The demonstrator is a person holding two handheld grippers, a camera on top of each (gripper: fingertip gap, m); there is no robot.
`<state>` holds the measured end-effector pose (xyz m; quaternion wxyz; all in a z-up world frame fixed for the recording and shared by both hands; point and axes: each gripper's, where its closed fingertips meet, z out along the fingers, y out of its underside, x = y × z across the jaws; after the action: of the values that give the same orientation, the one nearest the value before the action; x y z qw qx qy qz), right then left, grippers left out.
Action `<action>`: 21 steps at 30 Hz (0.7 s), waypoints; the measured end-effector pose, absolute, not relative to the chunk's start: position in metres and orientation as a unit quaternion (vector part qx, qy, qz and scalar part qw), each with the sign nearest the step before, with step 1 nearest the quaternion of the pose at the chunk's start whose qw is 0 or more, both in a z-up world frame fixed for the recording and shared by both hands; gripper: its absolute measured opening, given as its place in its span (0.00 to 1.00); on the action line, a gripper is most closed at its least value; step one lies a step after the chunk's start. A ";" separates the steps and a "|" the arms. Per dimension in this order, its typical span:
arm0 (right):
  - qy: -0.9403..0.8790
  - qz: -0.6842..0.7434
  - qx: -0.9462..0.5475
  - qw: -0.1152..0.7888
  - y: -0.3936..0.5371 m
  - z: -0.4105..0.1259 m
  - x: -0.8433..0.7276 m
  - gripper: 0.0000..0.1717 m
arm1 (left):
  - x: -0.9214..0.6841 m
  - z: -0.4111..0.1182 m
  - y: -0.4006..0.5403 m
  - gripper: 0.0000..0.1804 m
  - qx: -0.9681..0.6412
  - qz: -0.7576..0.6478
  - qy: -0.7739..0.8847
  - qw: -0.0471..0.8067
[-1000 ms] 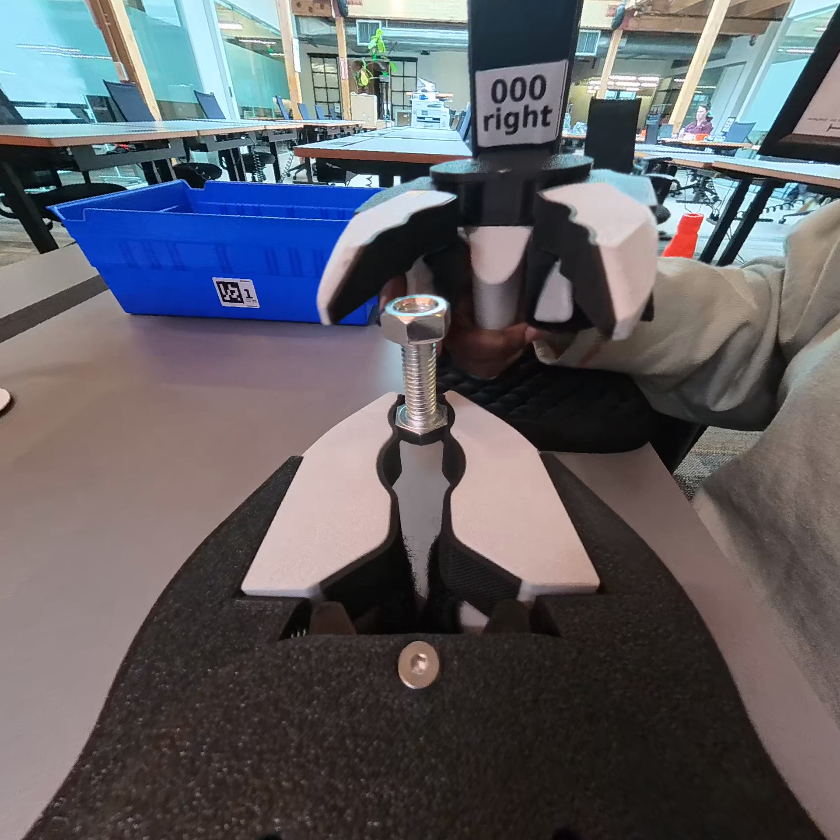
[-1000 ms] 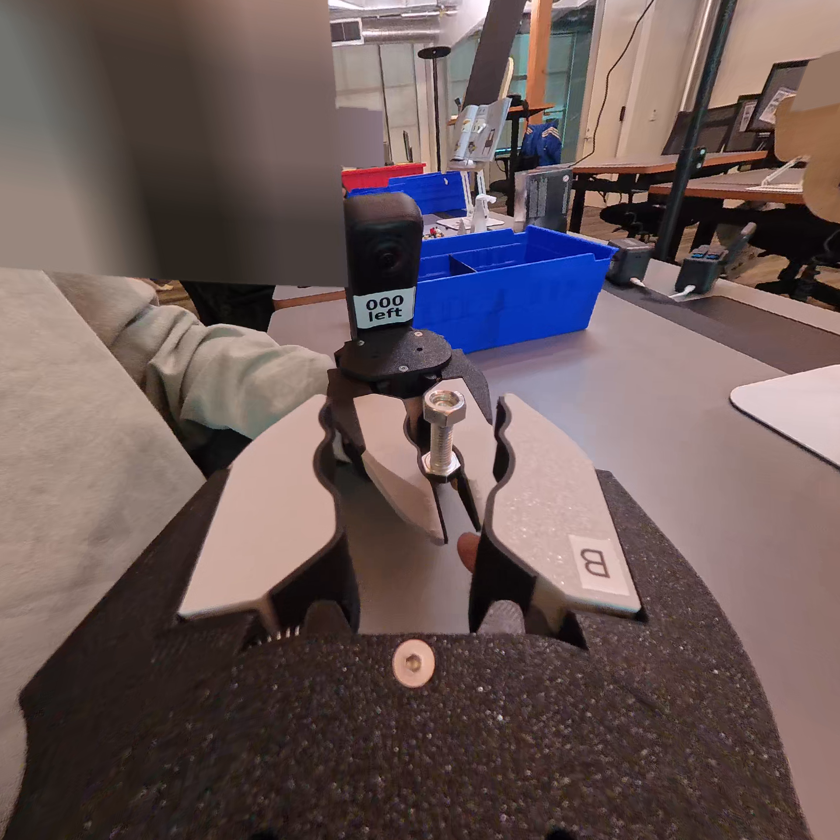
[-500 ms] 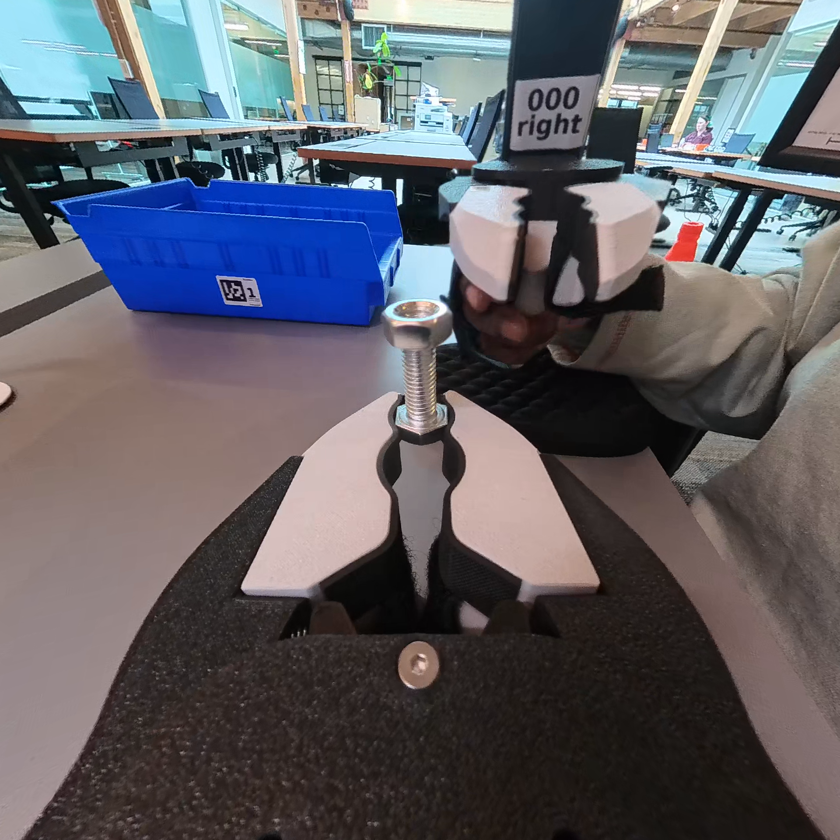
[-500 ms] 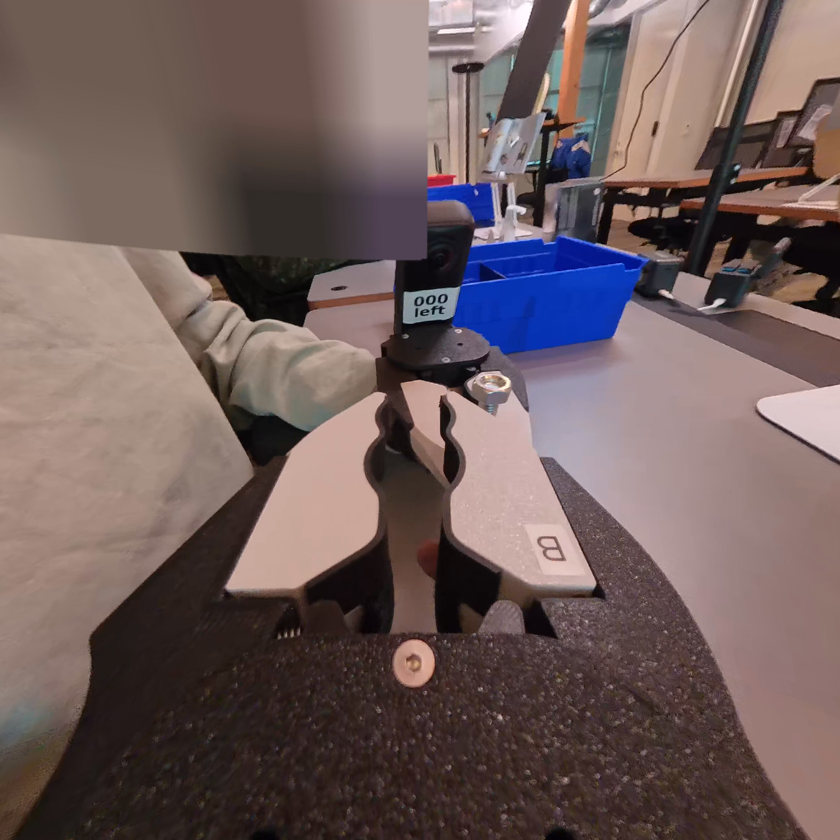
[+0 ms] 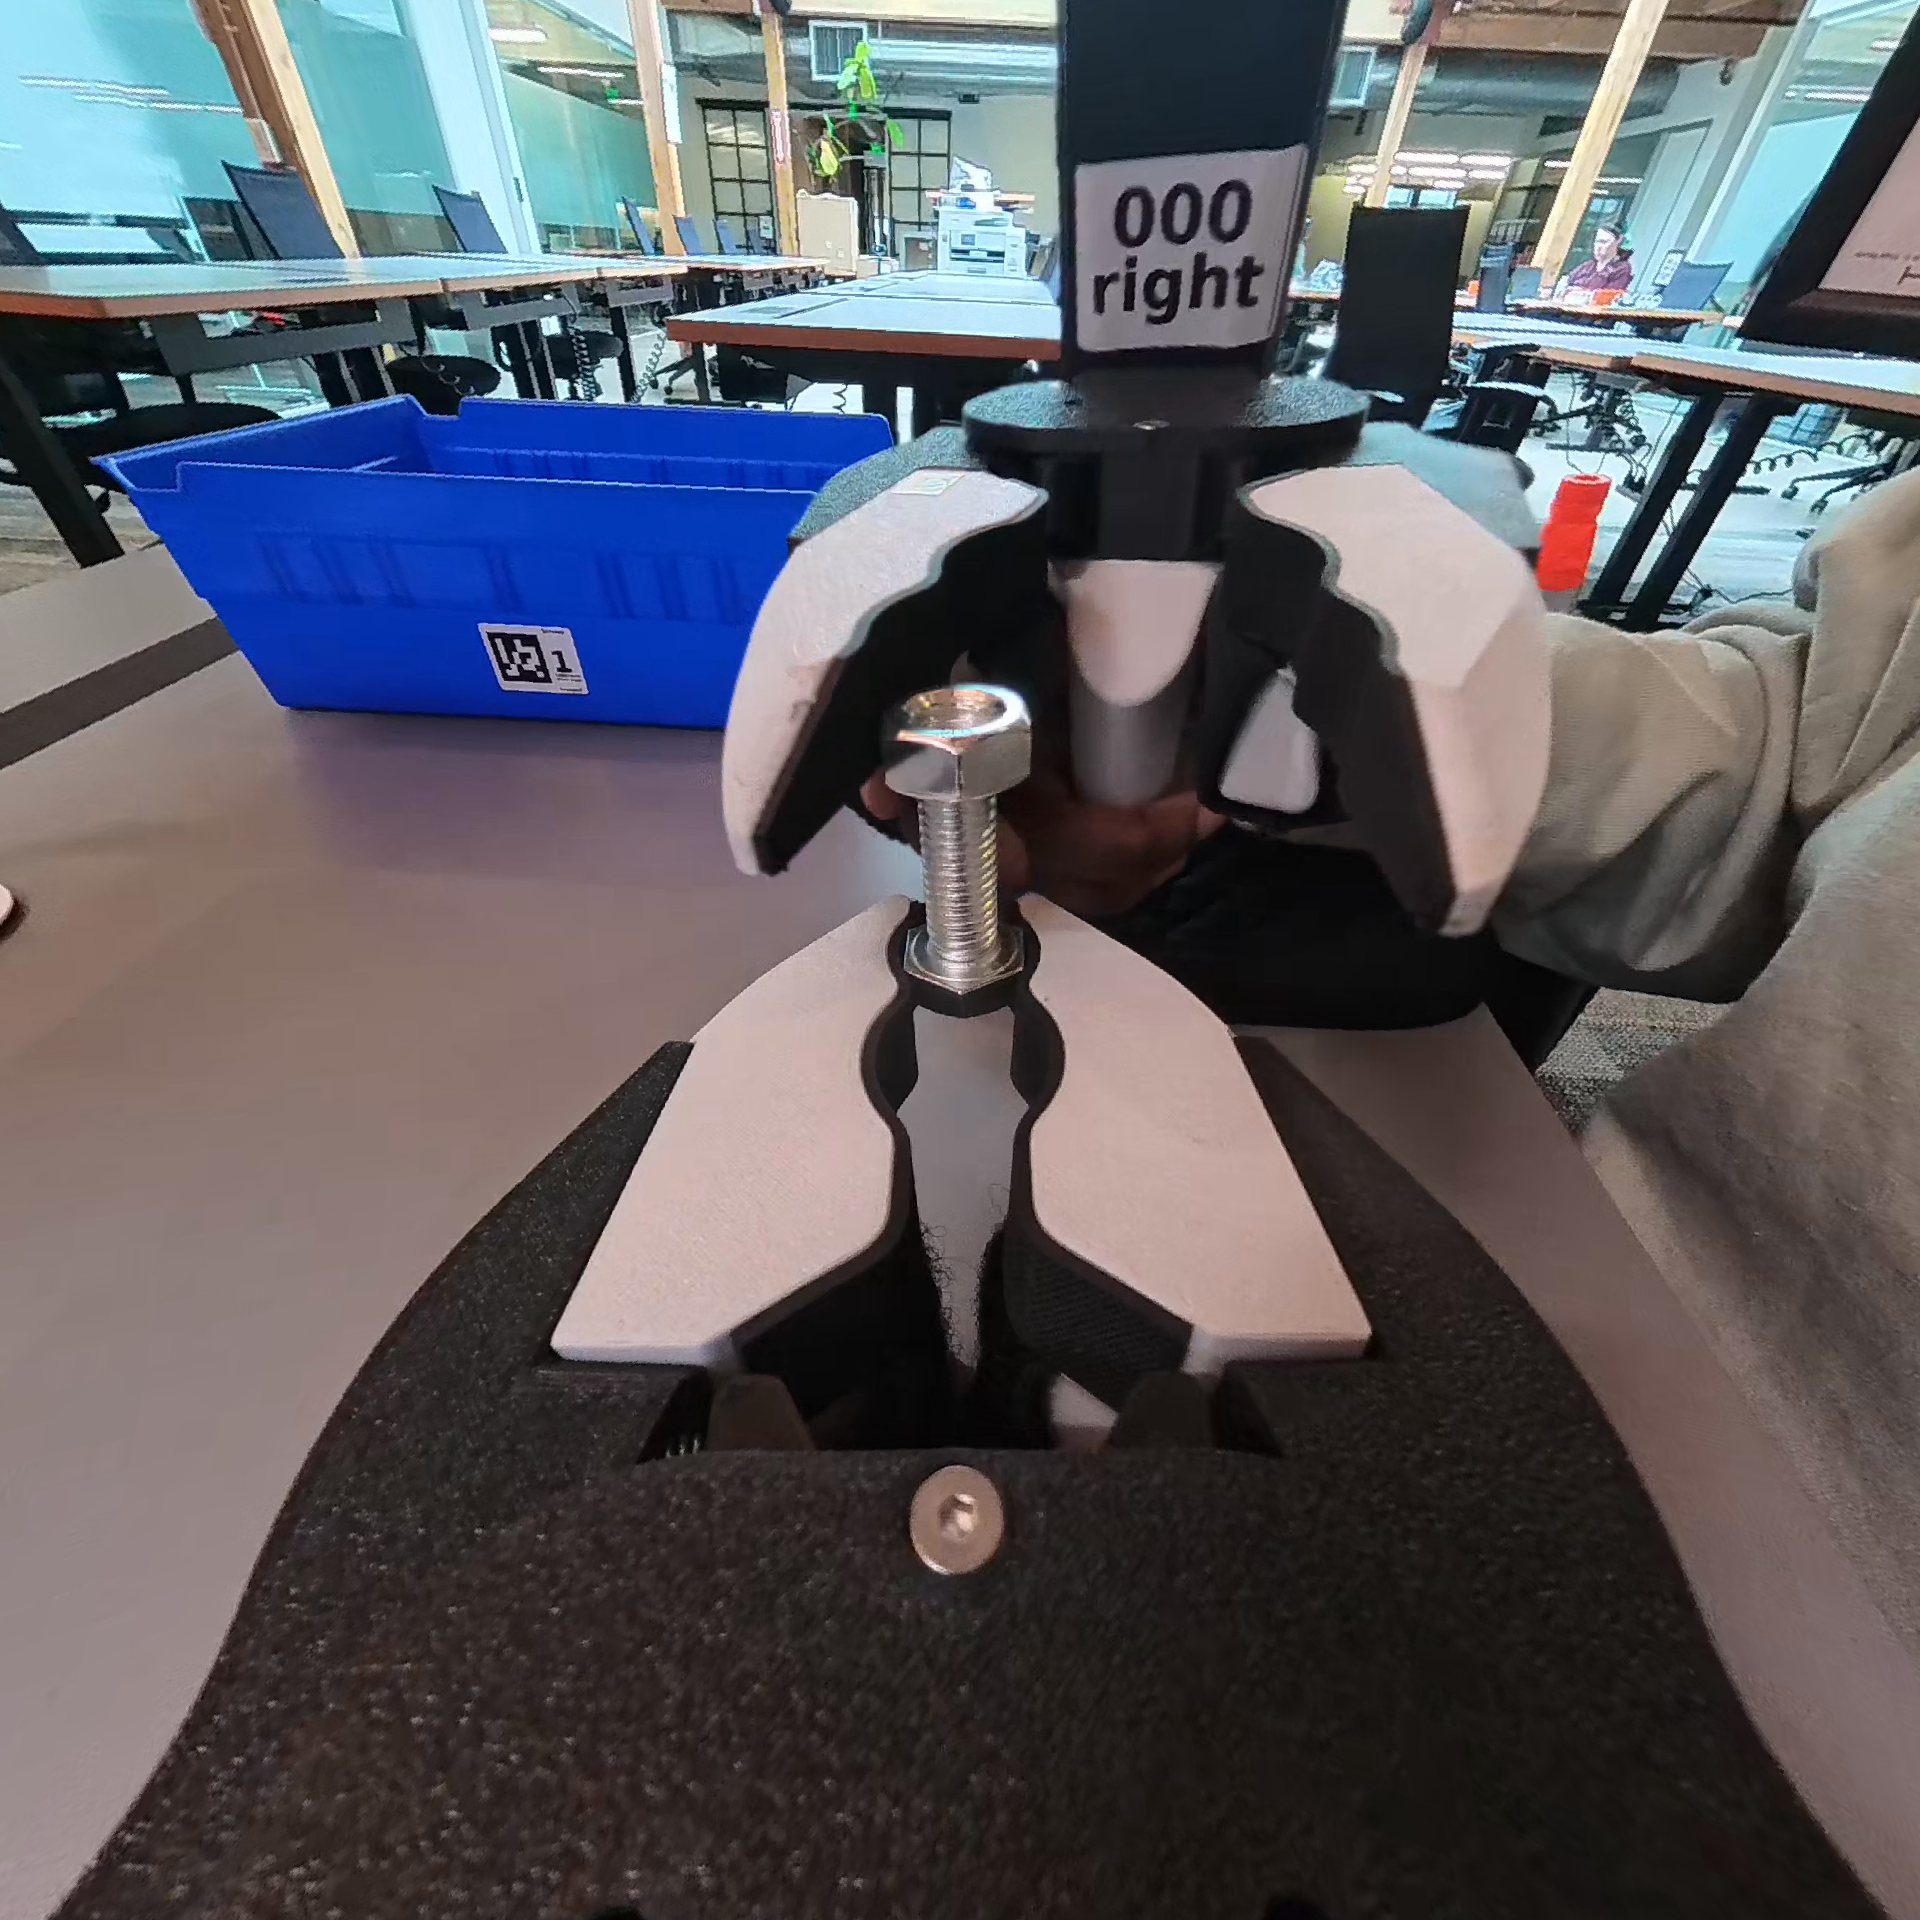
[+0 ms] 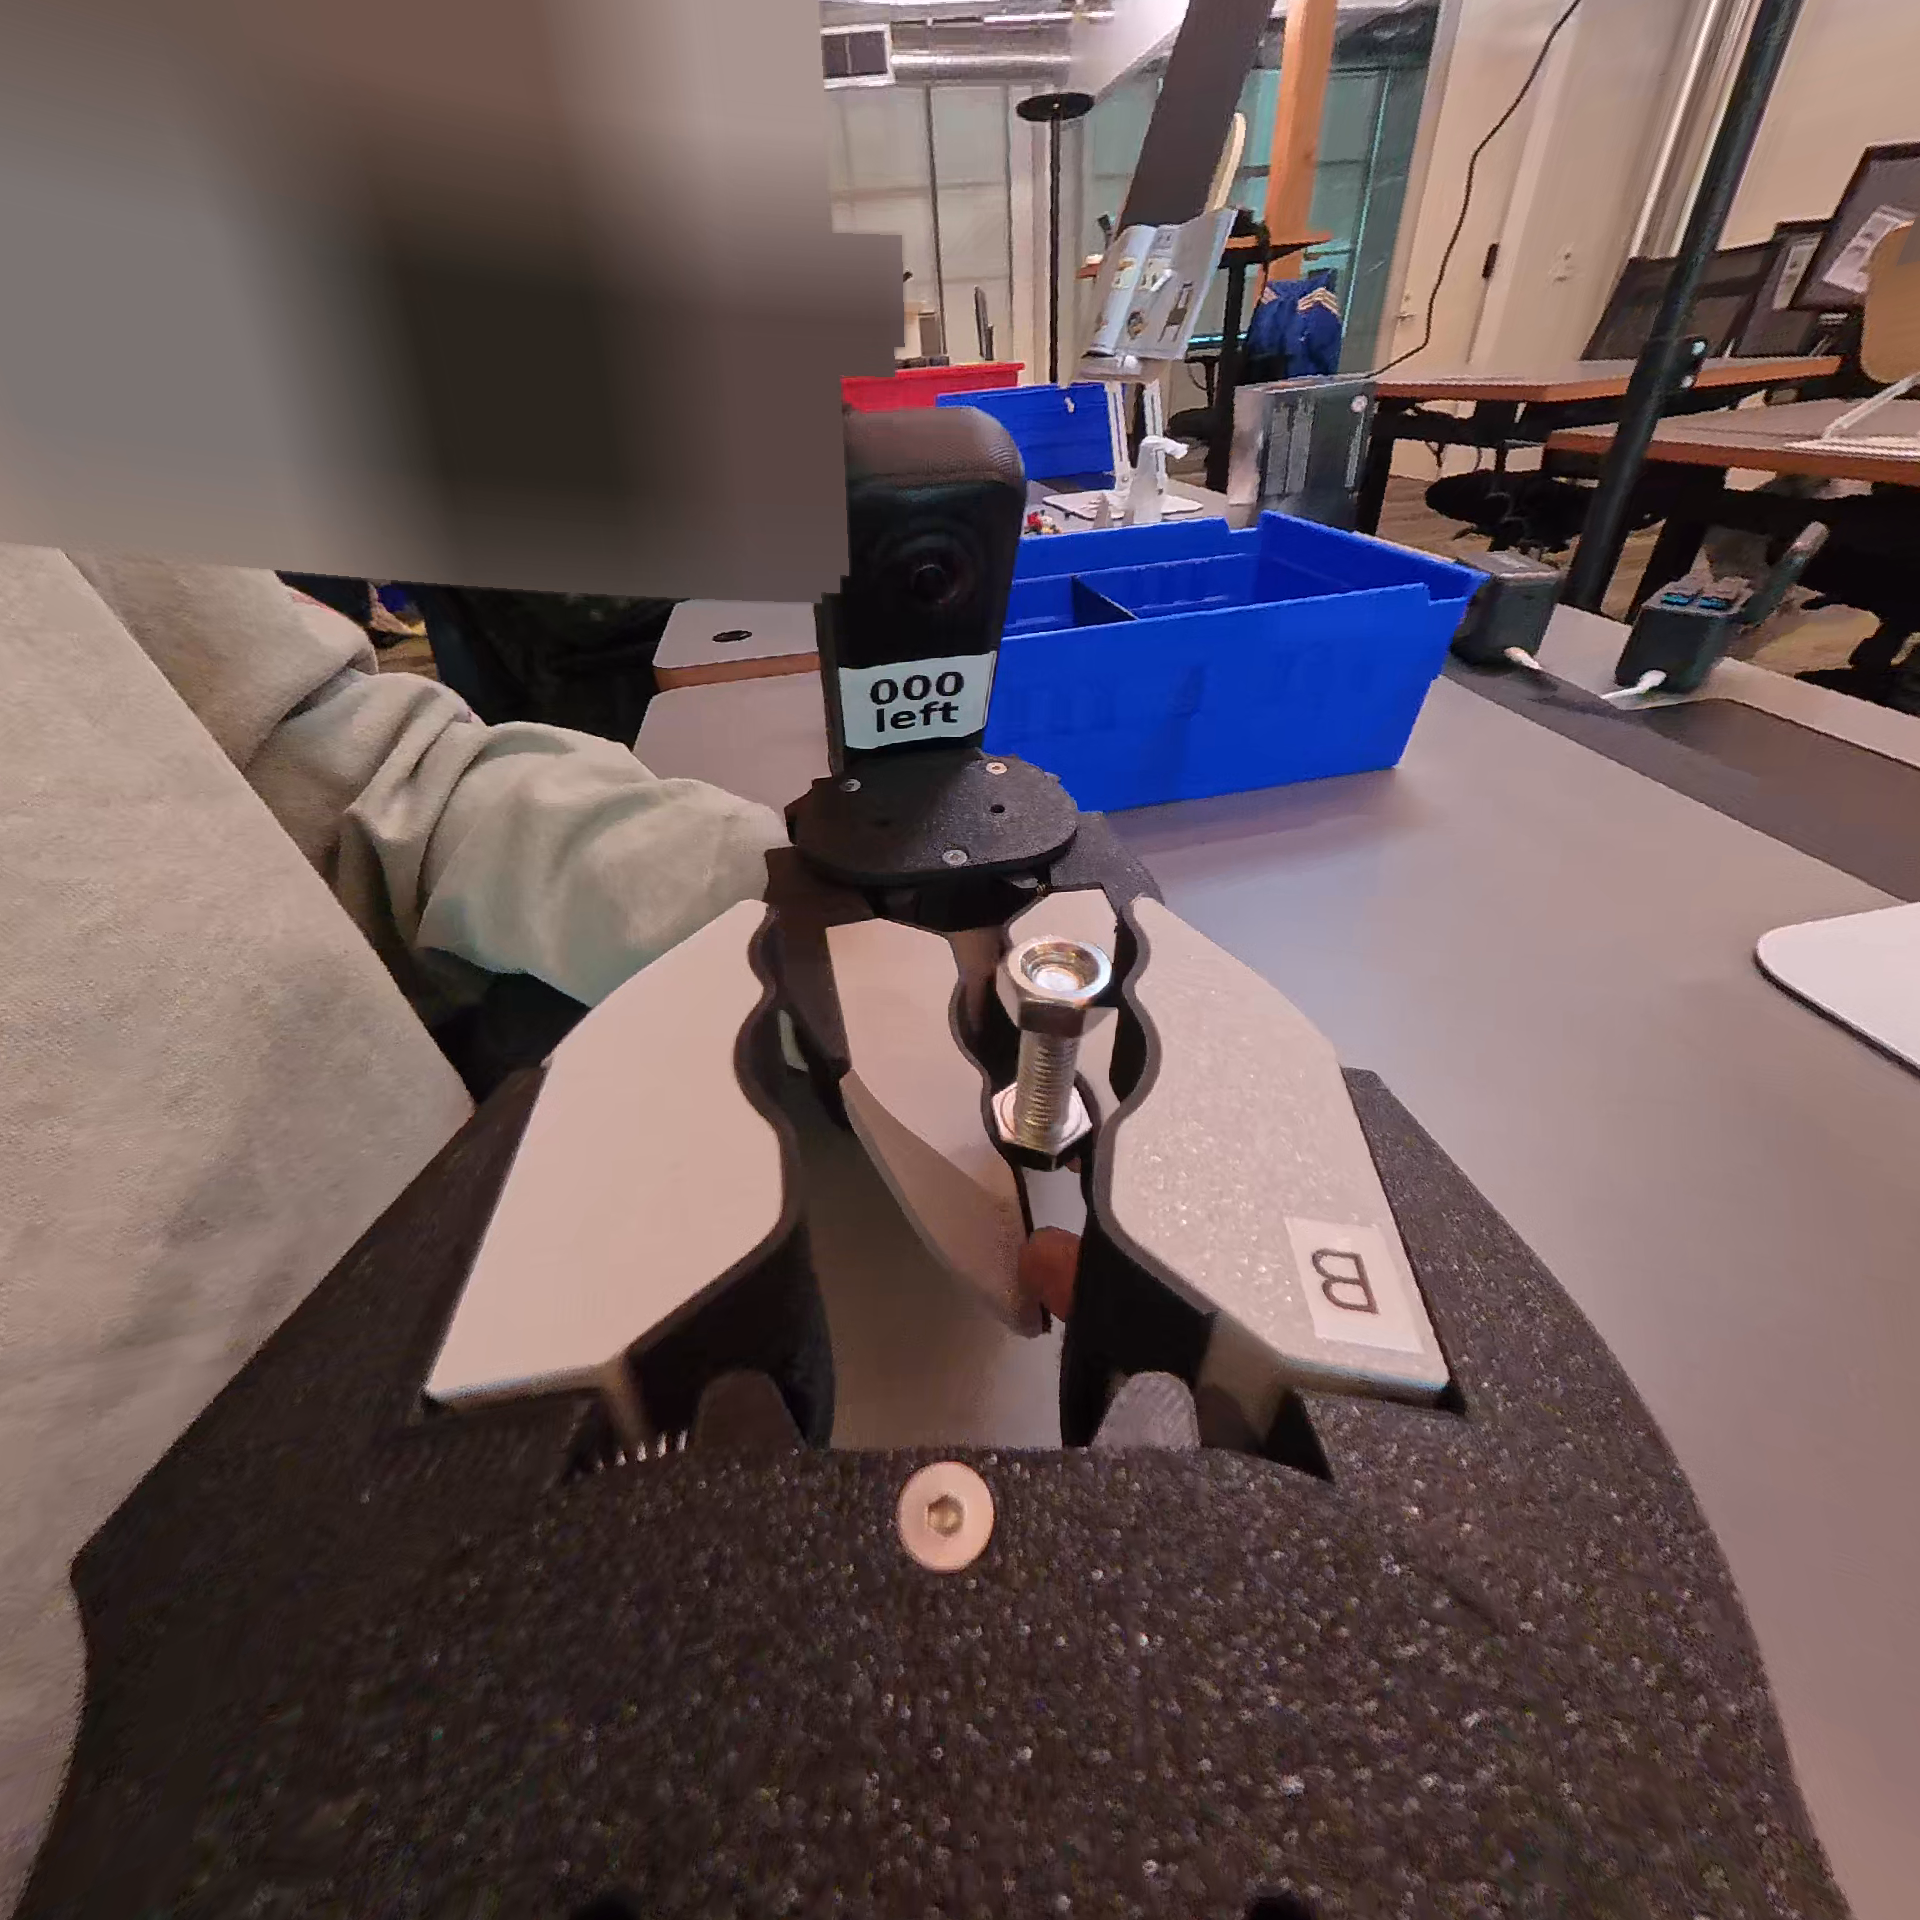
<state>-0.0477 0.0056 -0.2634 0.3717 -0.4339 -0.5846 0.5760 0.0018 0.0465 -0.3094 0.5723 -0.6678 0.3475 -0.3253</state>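
Grey table [image 5: 312, 987]: left claw [image 5: 968, 940] clamping upright bolt [image 5: 961, 831], right claw [image 6: 940, 935] agape around its nut [image 6: 1055, 982].

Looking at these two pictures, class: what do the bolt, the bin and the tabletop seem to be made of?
Bolt with its nut: likely steel, bright plated finish, sharp glints on head and thread.
Bin: probably moulded plastic, uniform saturated blue with ribbed walls and a soft sheen.
Tabletop: smooth grey, matte; perhaps laminate, though the look leaves it open.
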 end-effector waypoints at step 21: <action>-0.555 0.567 -0.453 0.406 0.021 -0.262 -0.029 0.30 | 0.001 -0.308 0.046 0.07 -0.664 -0.327 0.346 0.576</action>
<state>-0.0285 0.0208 -0.2623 0.4064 -0.4531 -0.5552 0.5668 0.0009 0.0457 -0.3079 0.5765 -0.6643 0.3457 -0.3269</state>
